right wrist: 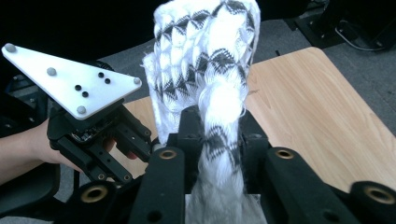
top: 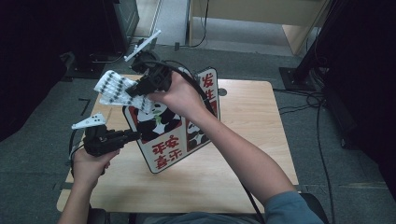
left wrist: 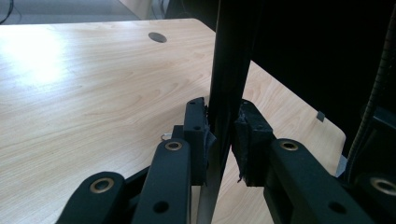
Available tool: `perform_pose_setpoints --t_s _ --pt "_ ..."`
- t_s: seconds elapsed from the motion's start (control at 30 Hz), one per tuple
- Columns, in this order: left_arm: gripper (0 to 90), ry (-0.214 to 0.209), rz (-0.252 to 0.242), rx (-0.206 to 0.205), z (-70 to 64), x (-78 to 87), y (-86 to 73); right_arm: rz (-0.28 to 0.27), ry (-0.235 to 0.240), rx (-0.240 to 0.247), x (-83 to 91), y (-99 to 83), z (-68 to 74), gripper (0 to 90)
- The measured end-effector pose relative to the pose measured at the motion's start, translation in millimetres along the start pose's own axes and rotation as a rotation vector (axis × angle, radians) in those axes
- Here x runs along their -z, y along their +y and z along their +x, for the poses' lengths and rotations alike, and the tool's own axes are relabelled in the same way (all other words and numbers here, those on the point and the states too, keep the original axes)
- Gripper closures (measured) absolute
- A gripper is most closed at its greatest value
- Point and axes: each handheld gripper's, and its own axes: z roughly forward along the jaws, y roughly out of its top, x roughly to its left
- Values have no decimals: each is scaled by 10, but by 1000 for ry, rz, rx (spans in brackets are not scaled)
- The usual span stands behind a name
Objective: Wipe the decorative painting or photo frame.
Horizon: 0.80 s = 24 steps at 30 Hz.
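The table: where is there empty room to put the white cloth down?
The table is bare right of the panda bag, out to its right edge, and along the near edge below the bag. The left side is crowded: the left gripper grips the bag's edge while the right gripper holds the cloth above.

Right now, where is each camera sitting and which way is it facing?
High view: above the person's side, looking down on the light wooden table; forearms and both grippers show.
Left gripper view: rides the left gripper, facing the panda-printed bag's dark edge.
Right gripper view: rides the right gripper, facing the white black-patterned cloth.
Shared: the right gripper view and high view both show the left gripper.
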Motion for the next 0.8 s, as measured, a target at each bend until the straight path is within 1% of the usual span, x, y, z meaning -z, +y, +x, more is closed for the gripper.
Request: perform_pose_setpoints --t_s 0.1,0.2,0.37,0.43,0.57,0.8 --pt "762 -5 -2 6 2 -14 -3 6 -10 -8 -36 -29 -12 726" --pt "763 -11 1 7 8 -24 -1 1 -1 -19 -41 -58 -36 725" --pt "772 -1 4 -5 -1 -23 -2 -11 -11 -23 -23 -100 -70 732" --pt "774 -1 5 -6 0 -22 -1 -18 -7 -26 -13 -120 -102 732" --pt "775 -3 6 -2 0 -22 -1 -32 -3 -54 8 -160 -162 732" --pt "775 -3 4 1 -2 -23 -4 -54 4 -77 40 -224 -246 736"
